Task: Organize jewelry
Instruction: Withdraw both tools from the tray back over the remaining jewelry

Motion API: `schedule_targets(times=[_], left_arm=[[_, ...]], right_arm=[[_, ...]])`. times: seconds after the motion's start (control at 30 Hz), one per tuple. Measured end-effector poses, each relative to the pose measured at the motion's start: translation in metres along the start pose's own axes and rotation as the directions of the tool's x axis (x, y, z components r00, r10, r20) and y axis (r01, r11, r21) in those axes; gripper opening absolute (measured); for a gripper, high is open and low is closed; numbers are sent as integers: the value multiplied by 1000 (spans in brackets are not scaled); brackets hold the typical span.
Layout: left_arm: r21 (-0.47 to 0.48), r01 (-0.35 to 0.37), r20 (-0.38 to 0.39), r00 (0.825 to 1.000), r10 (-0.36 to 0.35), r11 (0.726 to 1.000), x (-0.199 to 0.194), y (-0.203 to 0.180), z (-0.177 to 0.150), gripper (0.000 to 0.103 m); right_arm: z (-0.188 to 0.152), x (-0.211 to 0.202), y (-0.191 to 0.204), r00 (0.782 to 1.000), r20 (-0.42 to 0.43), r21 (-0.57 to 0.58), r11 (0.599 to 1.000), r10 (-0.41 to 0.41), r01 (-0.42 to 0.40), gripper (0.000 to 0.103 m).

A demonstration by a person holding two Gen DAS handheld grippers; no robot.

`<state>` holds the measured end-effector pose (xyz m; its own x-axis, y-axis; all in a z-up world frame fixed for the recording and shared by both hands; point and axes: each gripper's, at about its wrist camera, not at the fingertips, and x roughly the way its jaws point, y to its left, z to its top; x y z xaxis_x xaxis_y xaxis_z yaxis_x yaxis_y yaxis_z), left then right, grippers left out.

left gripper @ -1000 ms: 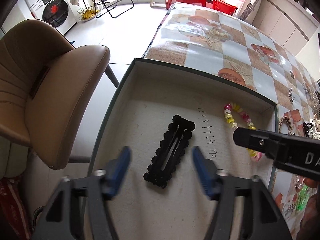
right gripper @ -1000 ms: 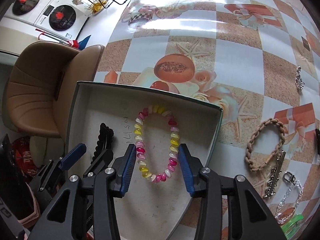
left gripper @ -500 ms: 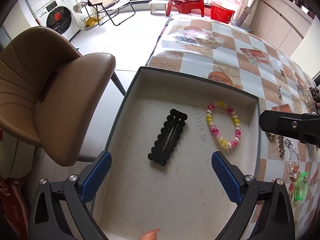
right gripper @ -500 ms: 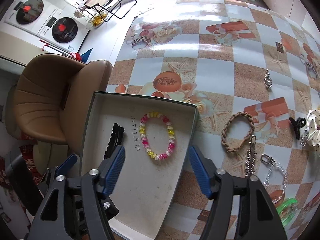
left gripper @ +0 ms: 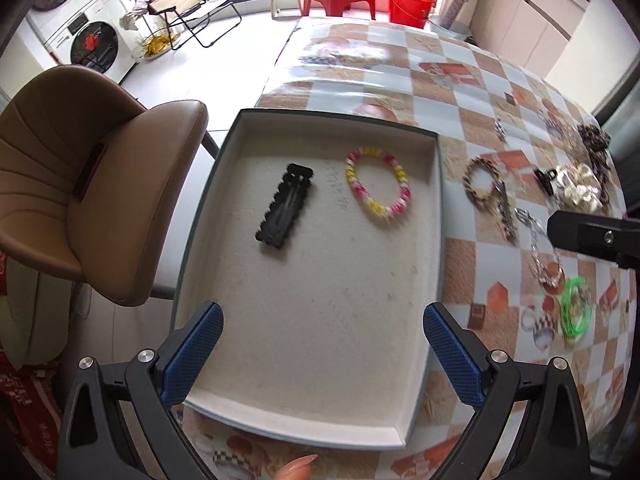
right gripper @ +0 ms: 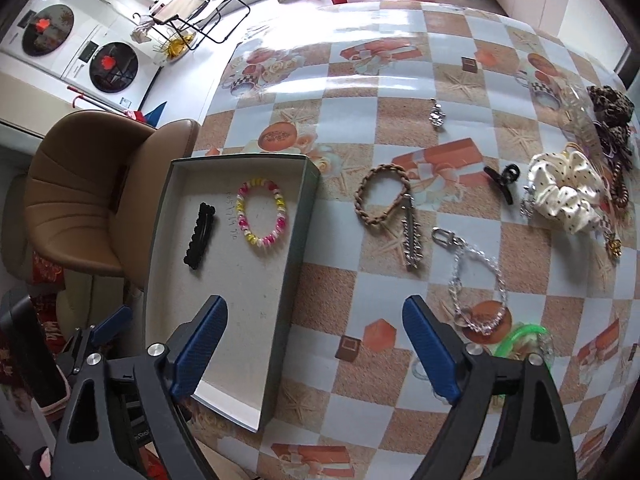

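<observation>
A shallow grey box (left gripper: 438,220) lies at the table's left edge. On its floor are a black scalloped hair clip (left gripper: 286,204) and a pink-and-yellow bead bracelet (left gripper: 378,186). My left gripper (left gripper: 322,320) hangs above the box's near half, open and holding nothing. My right gripper (right gripper: 316,308) hovers over the box's right wall (right gripper: 296,240). Its jaws are opening and nothing is between them. The clip (right gripper: 200,236) and bracelet (right gripper: 262,210) lie well beyond its tips.
Loose on the tablecloth to the right are a brown braided band (right gripper: 380,196), a spiked silver clip (right gripper: 412,240), a silver chain (right gripper: 476,280), a green piece (right gripper: 520,340), a black claw clip (right gripper: 502,178) and a white scrunchie (right gripper: 564,192). A brown chair (left gripper: 100,184) stands left of the box.
Both grippers have risen and drawn back from the box floor. The right jaws have spread away from the bead bracelet and the left jaws from the hair clip. Both pieces still lie in the box.
</observation>
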<state>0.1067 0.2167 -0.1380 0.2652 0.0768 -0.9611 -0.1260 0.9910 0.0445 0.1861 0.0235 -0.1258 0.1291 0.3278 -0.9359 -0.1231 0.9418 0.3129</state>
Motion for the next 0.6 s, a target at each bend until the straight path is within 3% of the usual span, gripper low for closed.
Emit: schedule_targets(times=[0.1, 0.17, 0.6], left_arm=[[36, 2, -4, 1000, -2, 999, -9, -12, -9, 102], [46, 2, -7, 1000, -2, 999, -14, -18, -14, 102], [104, 44, -21, 999, -42, 994, -36, -62, -32, 102]], right_arm=[[-12, -13, -14, 1000, 14, 24, 1000, -10, 9, 92], [-19, -22, -23, 1000, 20, 38, 999, -15, 14, 102], [-63, -69, -75, 991, 128, 103, 994, -48, 35, 103]])
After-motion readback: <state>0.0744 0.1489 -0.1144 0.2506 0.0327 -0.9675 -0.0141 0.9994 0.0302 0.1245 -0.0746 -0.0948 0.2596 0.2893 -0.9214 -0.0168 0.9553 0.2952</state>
